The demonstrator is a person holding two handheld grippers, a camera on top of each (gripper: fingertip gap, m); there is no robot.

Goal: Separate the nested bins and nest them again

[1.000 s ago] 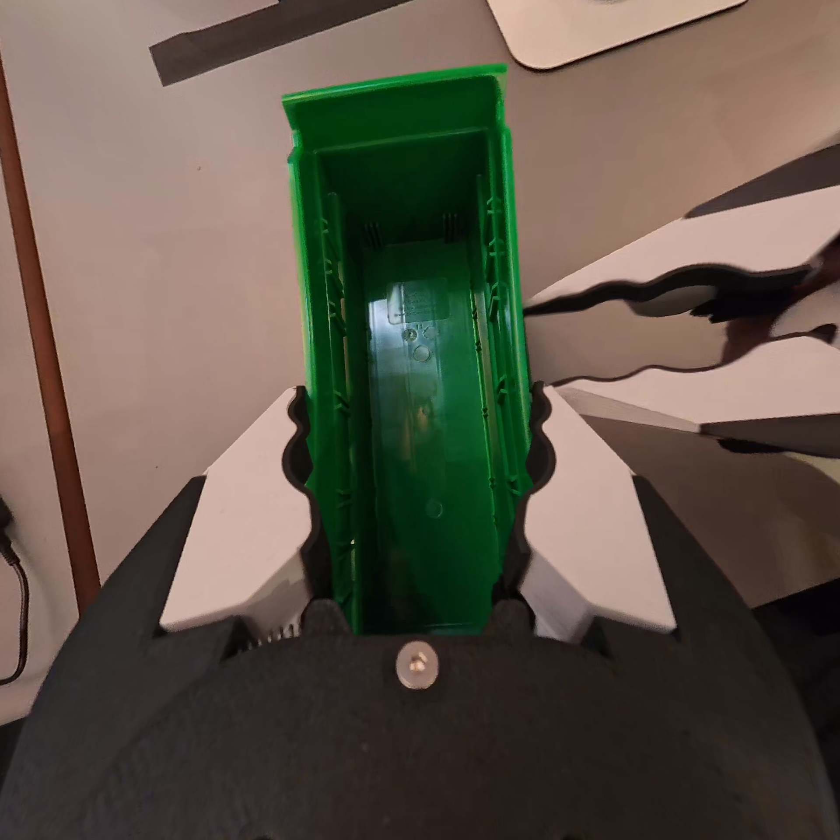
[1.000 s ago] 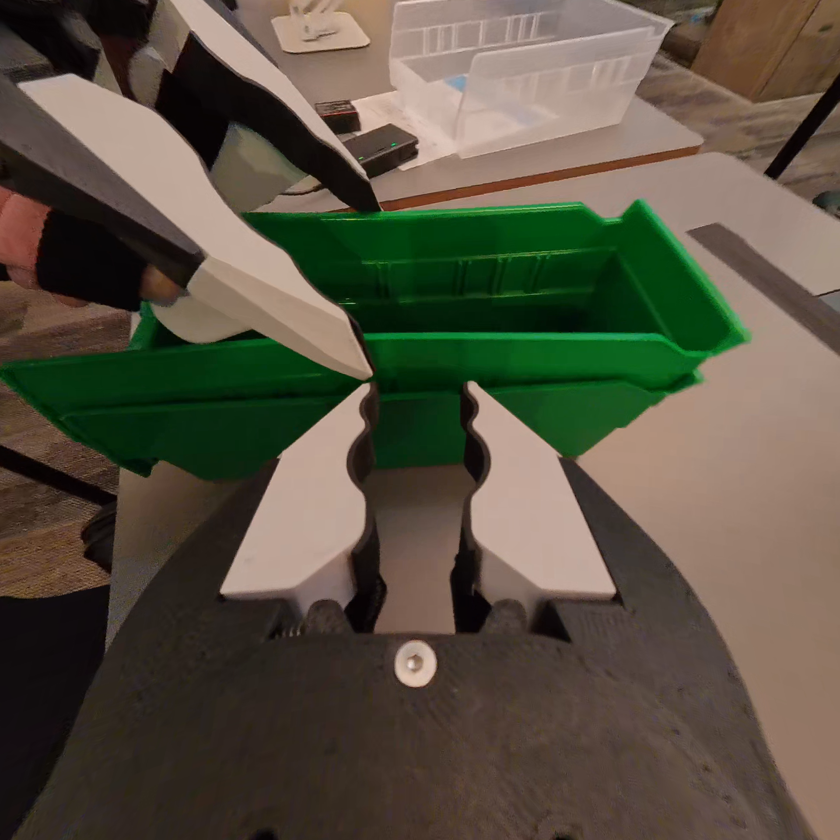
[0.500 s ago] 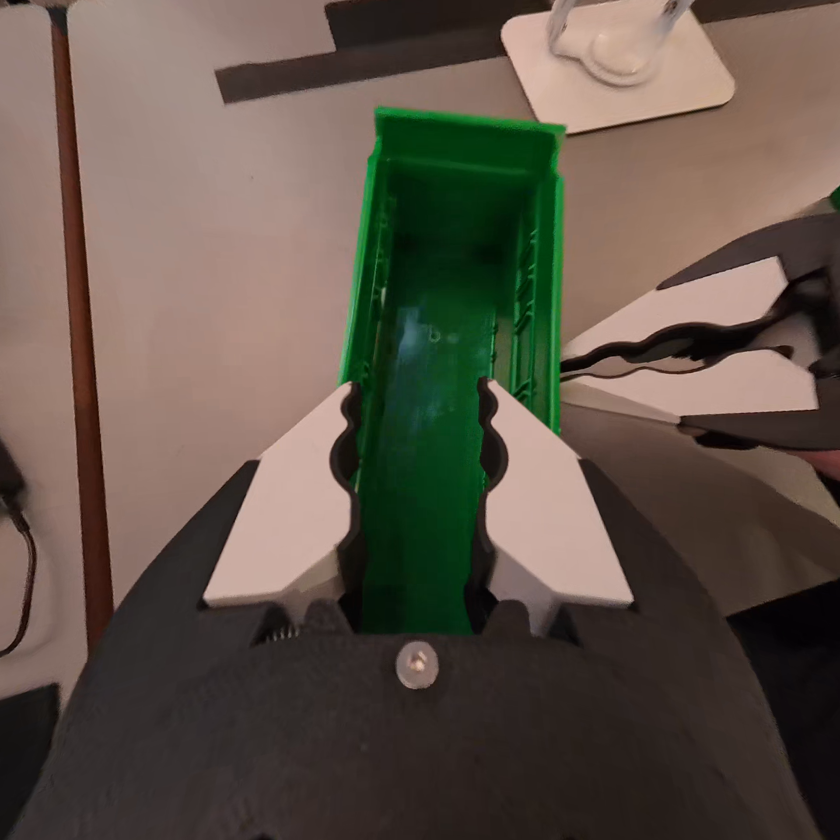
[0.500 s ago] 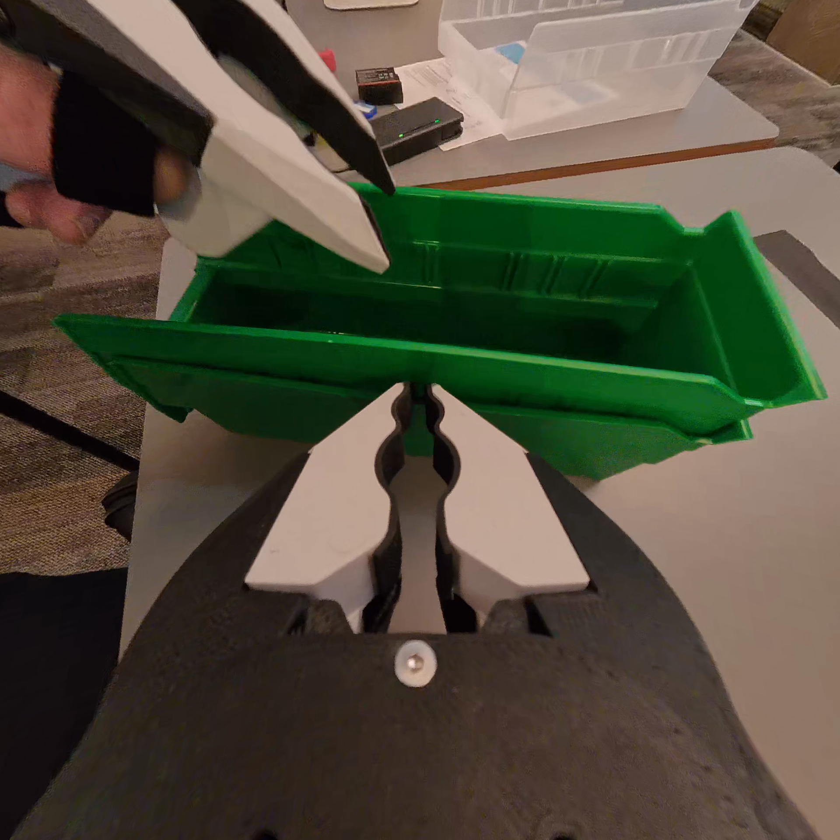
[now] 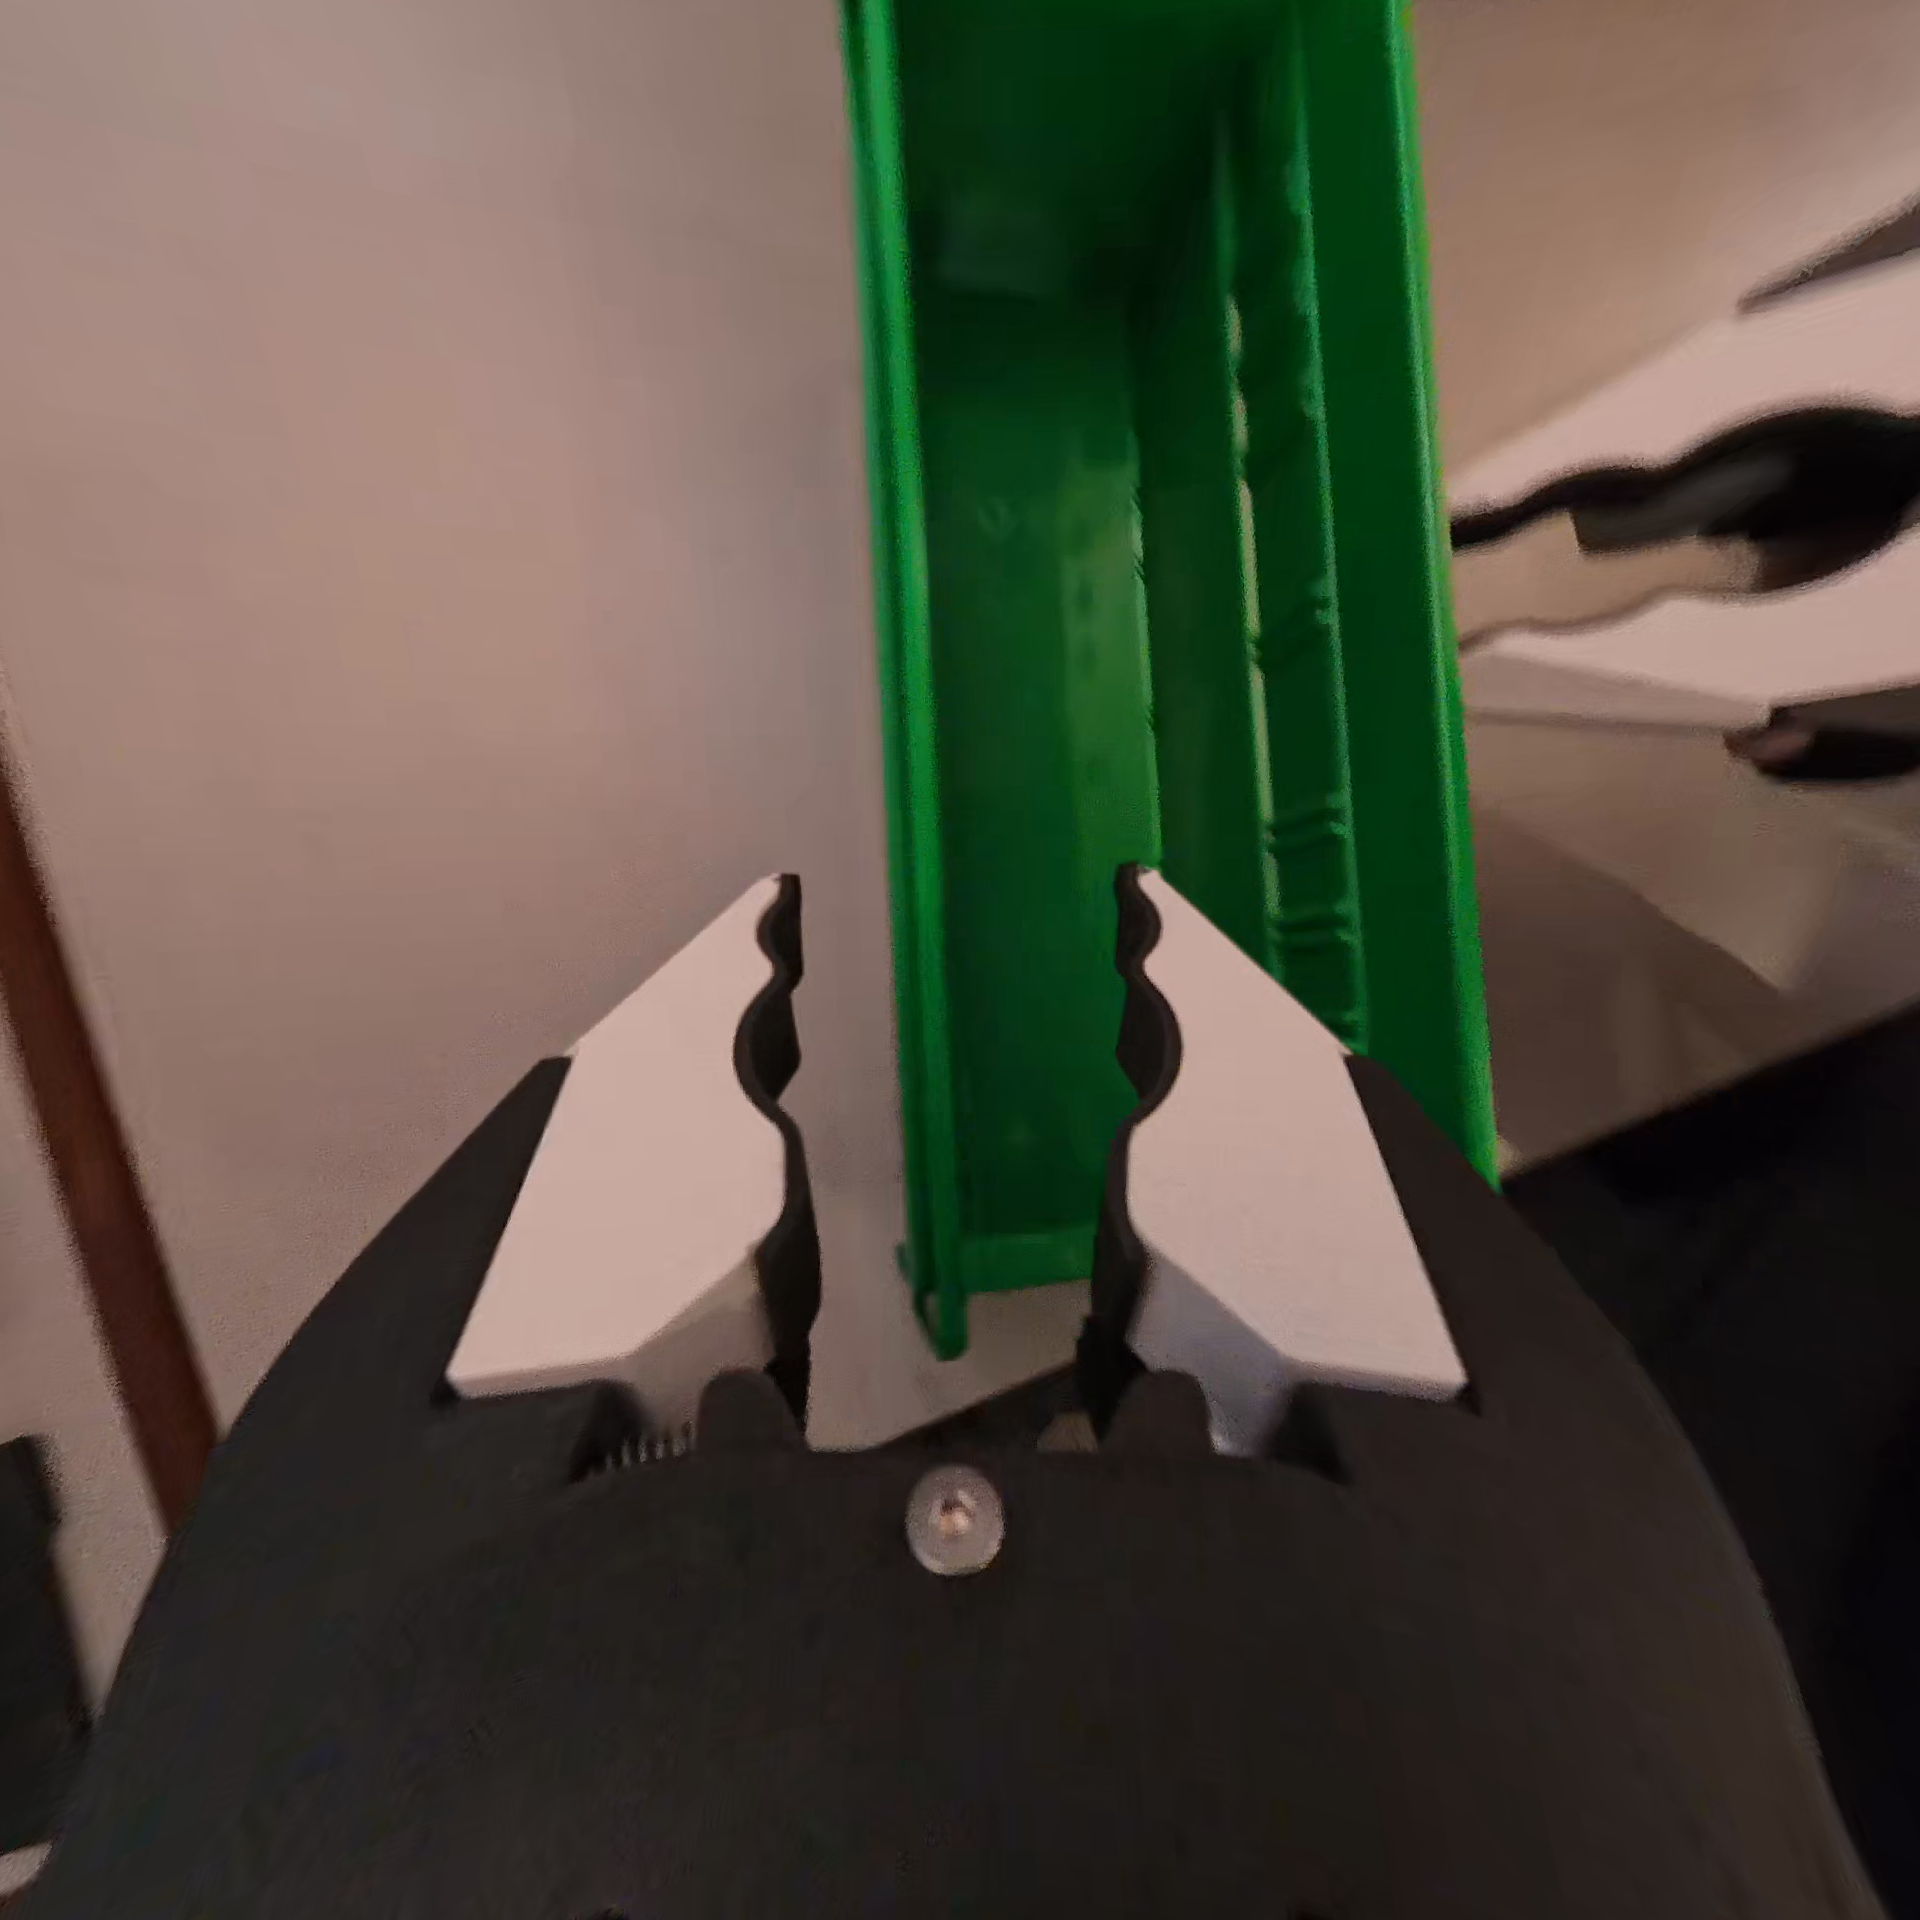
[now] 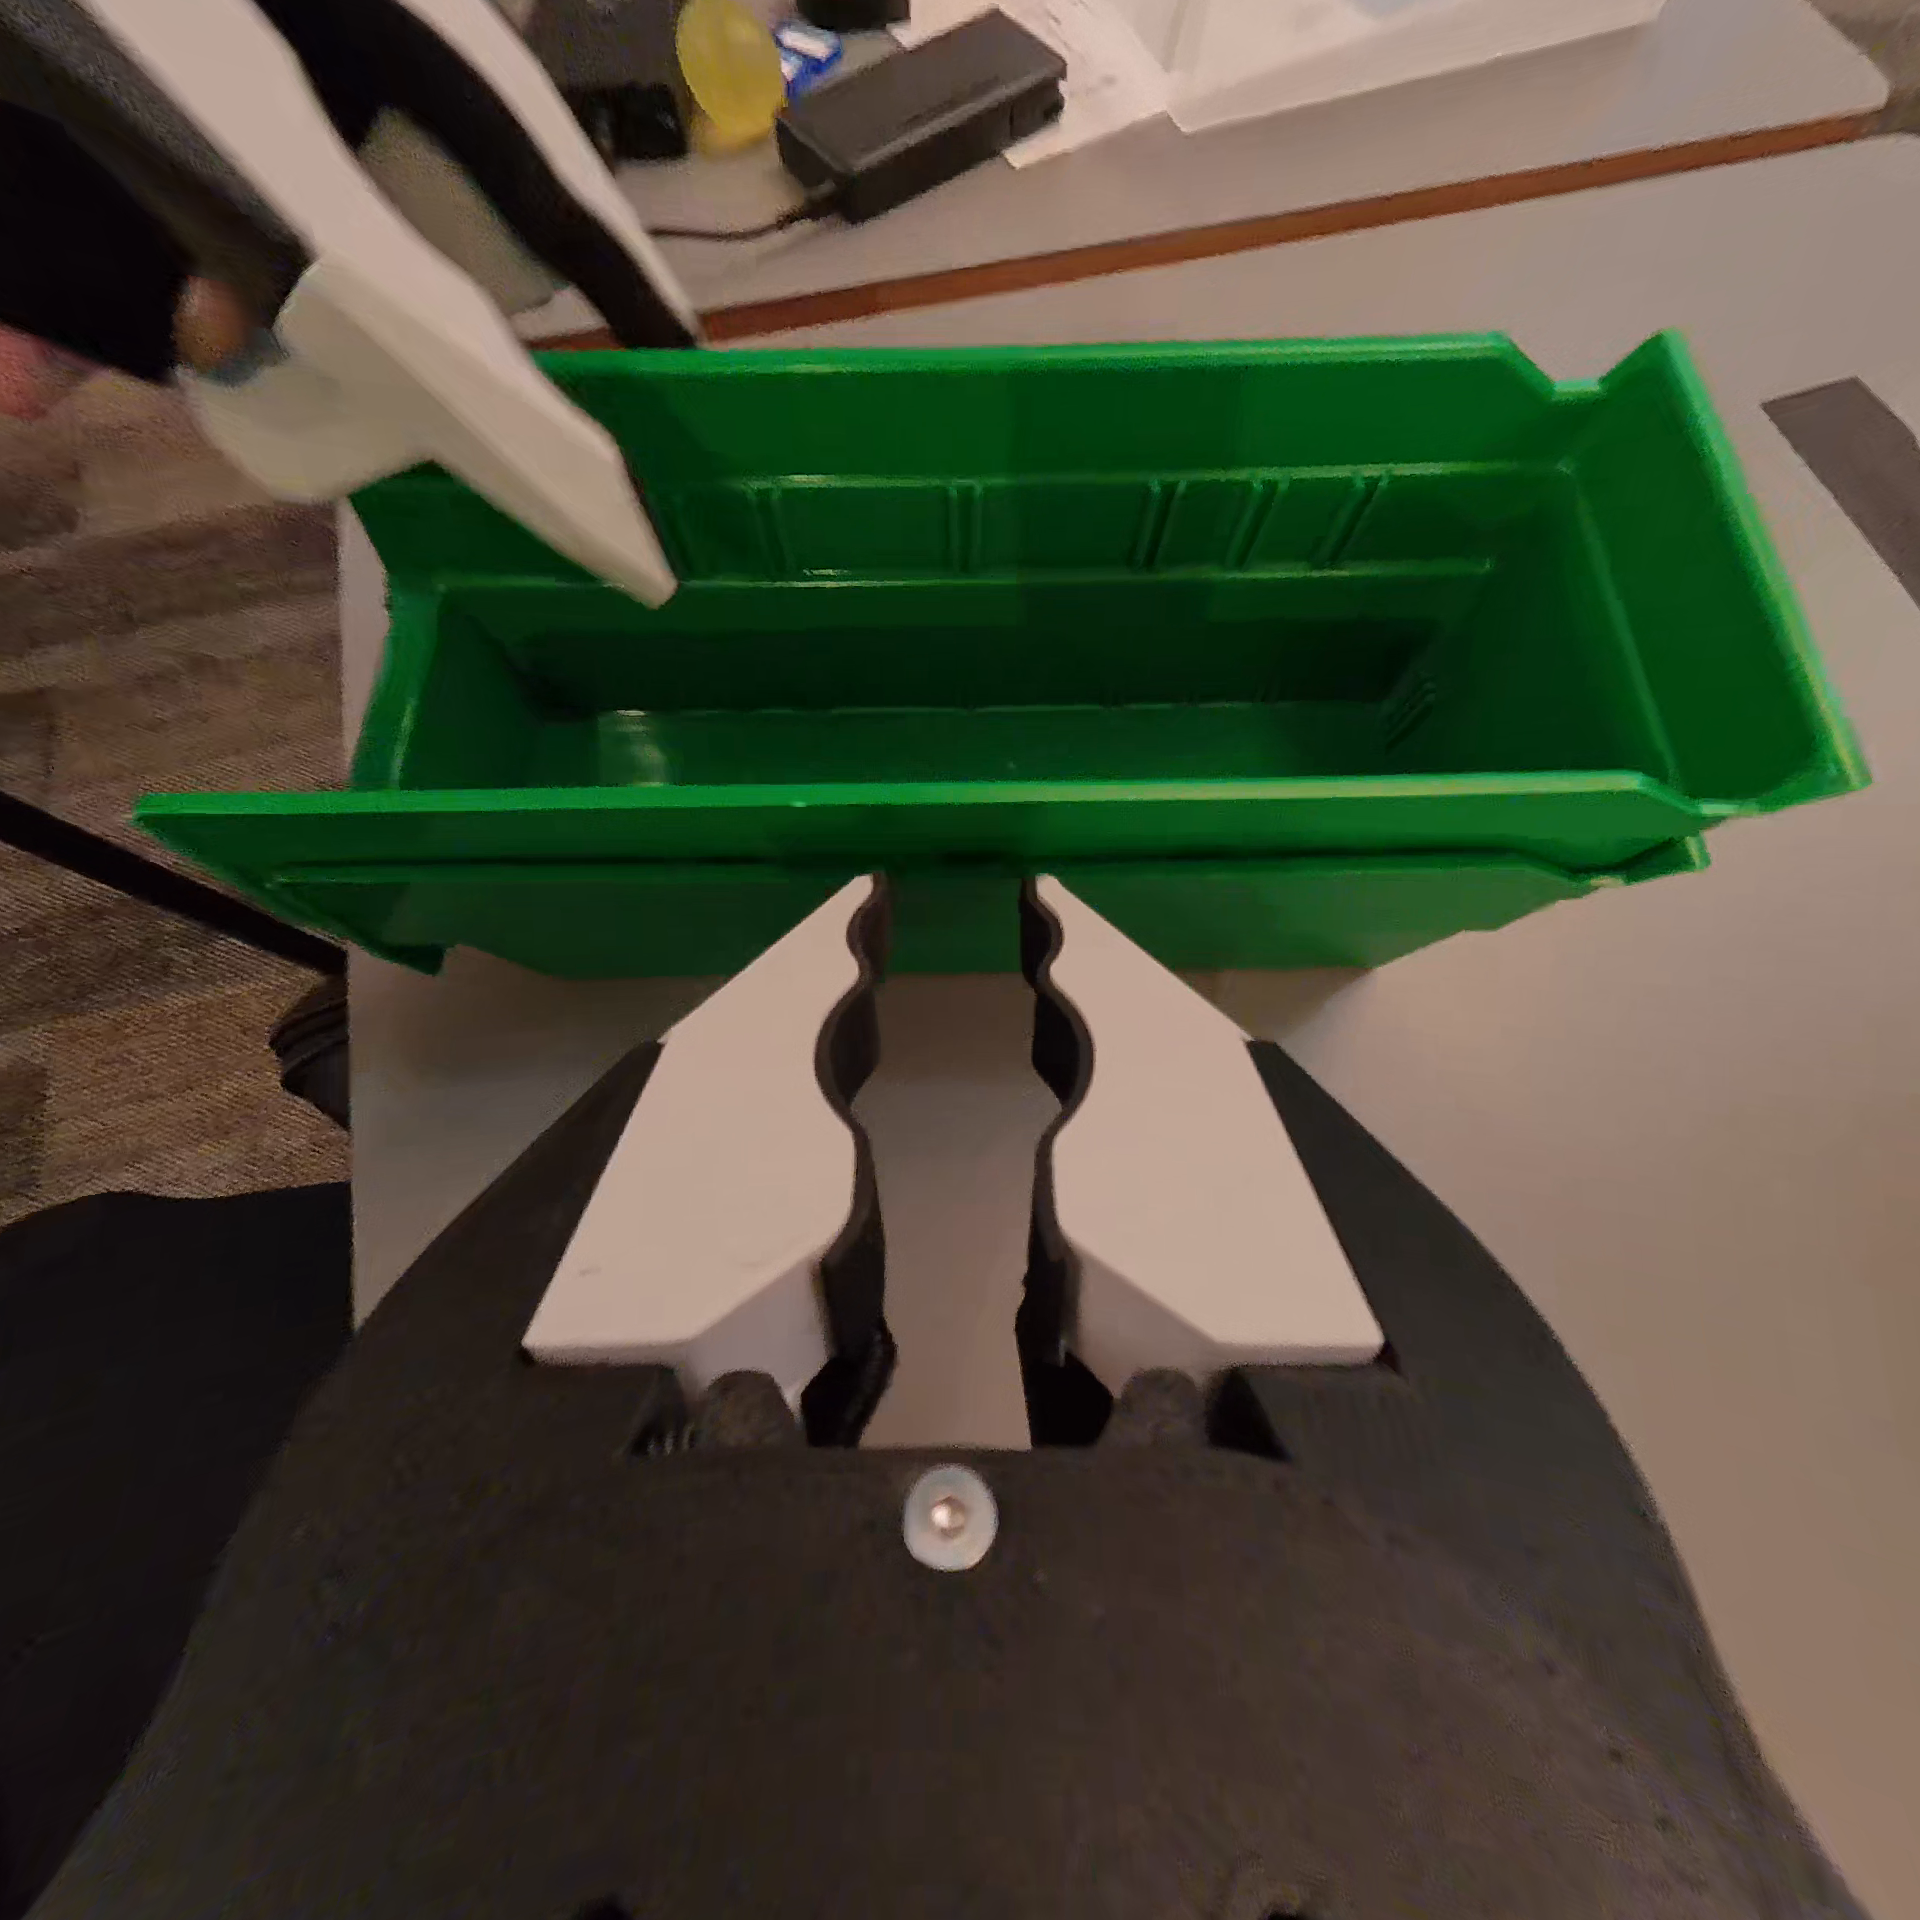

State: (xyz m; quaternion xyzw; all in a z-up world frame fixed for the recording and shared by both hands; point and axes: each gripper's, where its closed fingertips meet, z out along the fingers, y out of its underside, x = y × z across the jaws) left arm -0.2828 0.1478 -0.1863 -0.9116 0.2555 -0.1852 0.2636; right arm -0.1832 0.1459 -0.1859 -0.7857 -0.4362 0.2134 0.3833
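Observation:
Two green bins sit nested on the grey table (image 6: 1558, 1143). The inner bin (image 6: 1039, 743) rides slightly high in the outer bin (image 6: 1195, 914). In the left wrist view the bins (image 5: 1039, 623) run away from me. My left gripper (image 5: 956, 883) is open at their near end. One finger is outside the left long wall and one is inside, with no squeeze visible. It also shows in the right wrist view (image 6: 655, 457). My right gripper (image 6: 956, 883) is open and empty, tips against the near long wall under the rim. It also shows in the left wrist view (image 5: 1455, 540).
Behind the bins a brown table edge (image 6: 1247, 239) borders a second surface holding a black box (image 6: 914, 104), a yellow object (image 6: 727, 73) and papers. A dark tape strip (image 6: 1849, 436) lies at the right. Carpet floor (image 6: 156, 623) lies past the table's left edge.
My left gripper let go of the bin's two walls, narrowed, and shifted left to straddle one wall. My right gripper, nearly shut half a second ago, has opened wider at the near wall.

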